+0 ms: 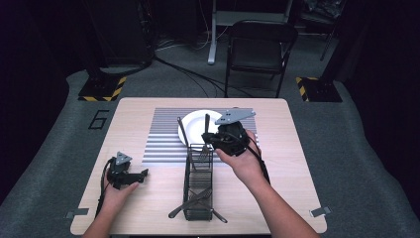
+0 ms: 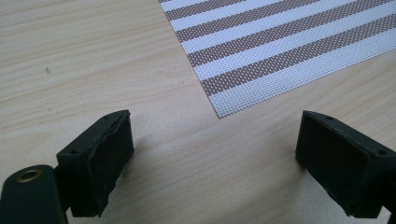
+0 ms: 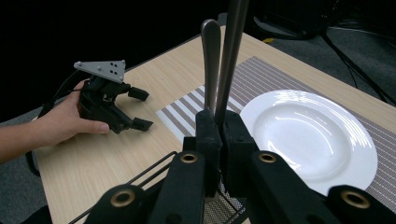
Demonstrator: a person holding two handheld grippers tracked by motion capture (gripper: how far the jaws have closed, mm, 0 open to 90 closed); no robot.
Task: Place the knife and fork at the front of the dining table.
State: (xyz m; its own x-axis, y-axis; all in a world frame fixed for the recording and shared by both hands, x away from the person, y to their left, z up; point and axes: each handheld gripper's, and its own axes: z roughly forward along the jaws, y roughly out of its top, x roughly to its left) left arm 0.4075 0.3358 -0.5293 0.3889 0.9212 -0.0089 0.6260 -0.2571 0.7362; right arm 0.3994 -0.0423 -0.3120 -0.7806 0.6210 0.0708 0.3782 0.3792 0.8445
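My right gripper (image 1: 208, 140) (image 3: 219, 125) is shut on the handle of a metal utensil (image 1: 206, 128) (image 3: 232, 51), which it holds upright above the far end of a black wire cutlery basket (image 1: 187, 184) (image 3: 140, 179). A second utensil (image 1: 182, 133) (image 3: 210, 56) leans in that end of the basket. Just beyond lie a white plate (image 1: 192, 127) (image 3: 308, 135) and the striped placemat (image 1: 161, 136) (image 2: 280, 46) beneath it. At the table's left, my left gripper (image 1: 140, 179) (image 2: 215, 158) (image 3: 144, 109) rests on the wood, open, nothing between its jaws.
More cutlery (image 1: 195, 201) lies crossed at the basket's near end. The light wooden table (image 1: 124, 124) has bare wood on both sides of the placemat. A folding chair (image 1: 260, 47) and floor cables stand beyond the table's far edge.
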